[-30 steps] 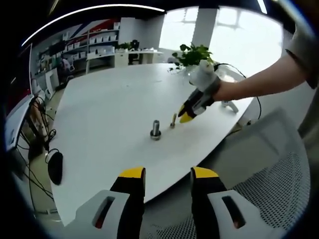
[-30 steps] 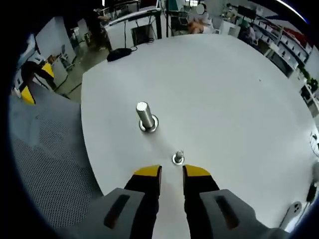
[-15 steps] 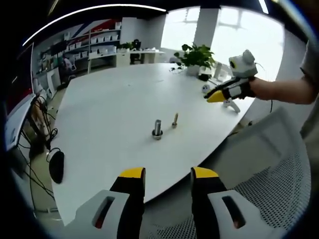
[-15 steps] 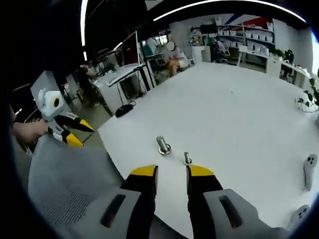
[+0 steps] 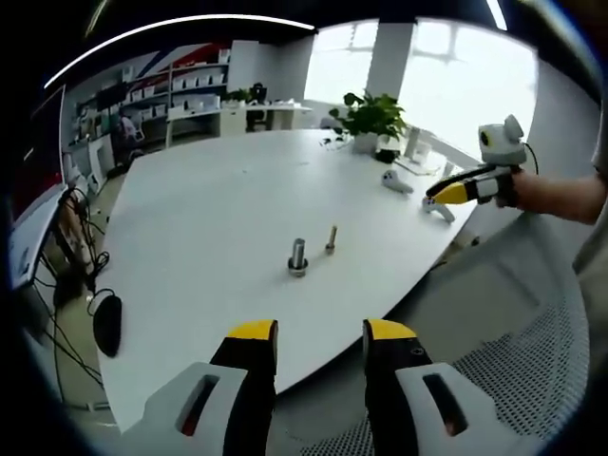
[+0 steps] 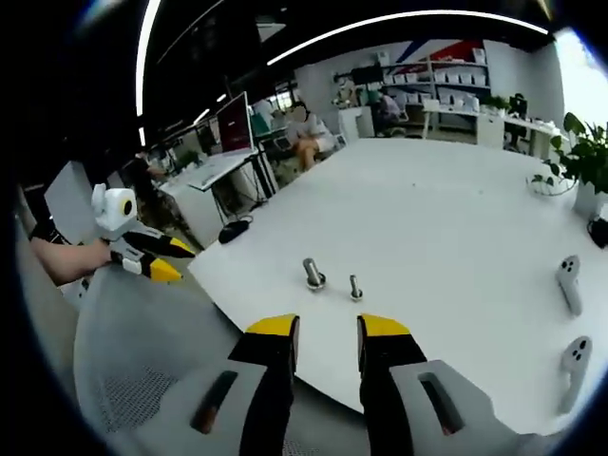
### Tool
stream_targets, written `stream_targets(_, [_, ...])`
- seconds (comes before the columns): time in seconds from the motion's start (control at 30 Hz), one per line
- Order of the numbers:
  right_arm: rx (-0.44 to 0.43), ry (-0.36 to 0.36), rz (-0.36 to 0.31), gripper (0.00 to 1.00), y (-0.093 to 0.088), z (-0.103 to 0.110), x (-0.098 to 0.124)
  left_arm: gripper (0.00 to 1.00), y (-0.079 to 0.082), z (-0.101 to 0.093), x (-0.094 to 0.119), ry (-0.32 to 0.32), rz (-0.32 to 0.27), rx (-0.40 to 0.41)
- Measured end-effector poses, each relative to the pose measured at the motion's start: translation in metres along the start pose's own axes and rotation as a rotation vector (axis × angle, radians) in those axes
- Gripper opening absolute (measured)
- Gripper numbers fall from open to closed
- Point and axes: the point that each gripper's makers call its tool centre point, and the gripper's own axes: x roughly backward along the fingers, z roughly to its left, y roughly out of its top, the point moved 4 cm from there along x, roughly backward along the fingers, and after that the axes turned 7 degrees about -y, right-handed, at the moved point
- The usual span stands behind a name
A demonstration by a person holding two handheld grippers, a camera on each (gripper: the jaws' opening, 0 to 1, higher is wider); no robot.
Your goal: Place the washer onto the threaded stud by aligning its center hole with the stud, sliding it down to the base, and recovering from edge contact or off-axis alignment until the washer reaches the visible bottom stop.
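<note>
Both claws pulled back from the tabletop, washer apparently seated.

Left gripper view: left claw (image 5: 320, 342) narrowly parted, empty; the right claw has retreated past the tabletop (image 5: 218, 199) edge, leaving the threaded stud (image 5: 297, 256), washer (image 5: 297, 272) at its base.
Right gripper view: right claw (image 6: 326, 334) narrowly parted, empty, further back than before.

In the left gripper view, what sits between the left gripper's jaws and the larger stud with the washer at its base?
Only bare white table lies between the left gripper and the stud; the smaller stud stands beyond it.
</note>
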Motion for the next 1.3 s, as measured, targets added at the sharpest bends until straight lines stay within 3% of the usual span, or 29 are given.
stream_targets(0.13, [-0.031,-0.033,-0.029,0.29,-0.003,-0.002,0.004,0.34,-0.002,-0.001,-0.001,-0.007,0.016,-0.010])
stream_targets(0.23, [-0.001,-0.052,-0.054,0.30,-0.005,-0.001,0.006,0.34,0.001,0.000,0.001,0.002,-0.006,0.002])
stream_targets(0.3, [0.025,-0.064,-0.035,0.30,-0.009,-0.004,0.003,0.34,0.001,0.001,0.001,0.015,-0.012,0.009])
stream_targets(0.4, [-0.009,-0.072,-0.069,0.30,-0.004,-0.008,0.005,0.34,0.003,0.001,0.001,0.016,-0.022,-0.002])
stream_targets(0.5, [-0.061,-0.064,-0.052,0.30,-0.008,-0.013,0.003,0.34,0.005,0.001,0.002,0.017,-0.030,0.002])
stream_targets(0.67, [-0.035,-0.059,-0.042,0.30,-0.009,-0.009,0.002,0.33,0.010,0.004,0.006,0.033,-0.074,0.005])
stream_targets(0.87, [-0.043,-0.060,-0.041,0.30,-0.010,-0.010,0.003,0.34,0.006,0.002,0.003,0.031,-0.047,0.008])
stream_targets(1.3, [-0.030,-0.064,-0.047,0.30,-0.008,-0.011,0.002,0.33,0.010,0.003,0.005,0.031,-0.070,0.004])
